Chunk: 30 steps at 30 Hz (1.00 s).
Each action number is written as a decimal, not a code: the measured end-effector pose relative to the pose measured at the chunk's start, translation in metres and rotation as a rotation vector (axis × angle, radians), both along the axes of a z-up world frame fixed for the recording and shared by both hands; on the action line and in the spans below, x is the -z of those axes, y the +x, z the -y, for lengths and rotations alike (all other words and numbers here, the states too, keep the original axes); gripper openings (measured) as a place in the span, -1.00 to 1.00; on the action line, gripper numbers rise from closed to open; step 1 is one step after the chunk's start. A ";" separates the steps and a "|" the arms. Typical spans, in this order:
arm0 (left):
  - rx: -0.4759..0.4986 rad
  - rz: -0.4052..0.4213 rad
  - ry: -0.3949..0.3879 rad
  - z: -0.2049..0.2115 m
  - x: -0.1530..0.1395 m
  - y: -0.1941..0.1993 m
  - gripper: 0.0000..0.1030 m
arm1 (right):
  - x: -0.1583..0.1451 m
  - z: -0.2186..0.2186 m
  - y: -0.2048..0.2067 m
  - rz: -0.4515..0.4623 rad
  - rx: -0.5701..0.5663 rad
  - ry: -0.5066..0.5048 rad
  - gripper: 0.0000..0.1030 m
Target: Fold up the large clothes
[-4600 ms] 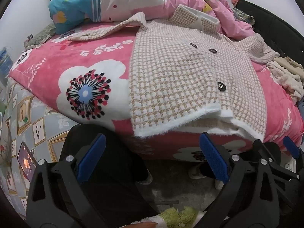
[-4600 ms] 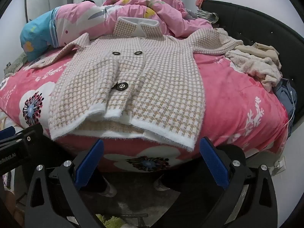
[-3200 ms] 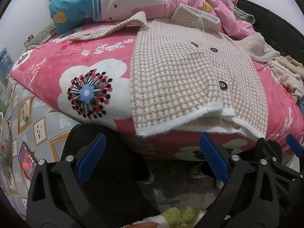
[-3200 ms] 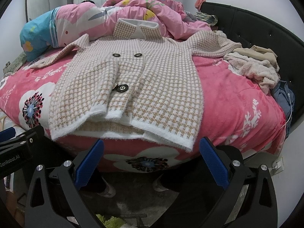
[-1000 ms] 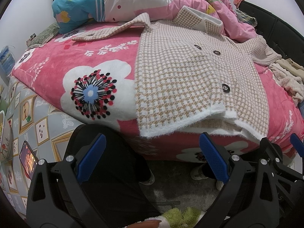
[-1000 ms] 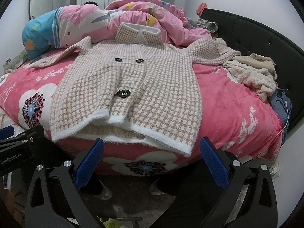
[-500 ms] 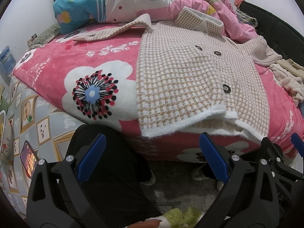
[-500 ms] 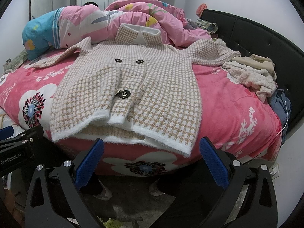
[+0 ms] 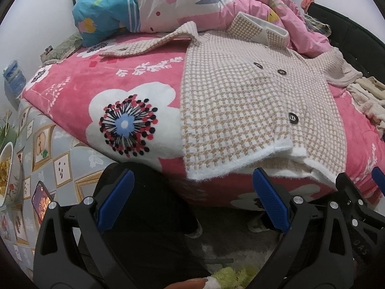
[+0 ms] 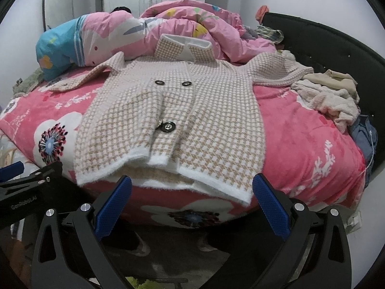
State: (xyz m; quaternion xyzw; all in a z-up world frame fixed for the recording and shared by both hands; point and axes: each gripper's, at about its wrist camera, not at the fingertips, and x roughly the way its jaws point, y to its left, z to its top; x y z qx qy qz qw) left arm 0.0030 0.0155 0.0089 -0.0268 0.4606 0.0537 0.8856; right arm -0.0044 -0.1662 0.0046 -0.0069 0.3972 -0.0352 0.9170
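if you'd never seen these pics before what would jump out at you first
The houndstooth coat grabs the eye first: it lies flat, buttoned side up, across the bright pink flowered blanket, hem hanging just over the near edge of the bed. Behind its collar sits a heap of pink bedding, with a pile of beige clothes off to the right. Both the left hand-held gripper and right hand-held gripper hang open below the hem, holding nothing.

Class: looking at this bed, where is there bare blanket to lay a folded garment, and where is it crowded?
Free: the pink blanket left of the checked coat, and the strip between the coat and the beige clothes pile. Crowded: the far end, under the quilt.
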 end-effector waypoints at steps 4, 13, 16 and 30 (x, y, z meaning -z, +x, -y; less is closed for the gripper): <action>-0.015 0.002 0.005 -0.003 -0.001 0.006 0.85 | -0.001 -0.005 0.007 0.010 -0.020 -0.010 0.90; -0.040 -0.002 0.015 -0.009 0.000 0.029 0.85 | -0.006 -0.010 0.031 0.041 -0.028 -0.033 0.90; -0.048 -0.009 0.017 -0.011 0.002 0.038 0.85 | -0.007 -0.010 0.043 0.043 -0.032 -0.046 0.90; -0.114 -0.056 0.038 -0.028 0.020 0.095 0.85 | 0.002 -0.023 0.117 0.028 -0.133 -0.061 0.90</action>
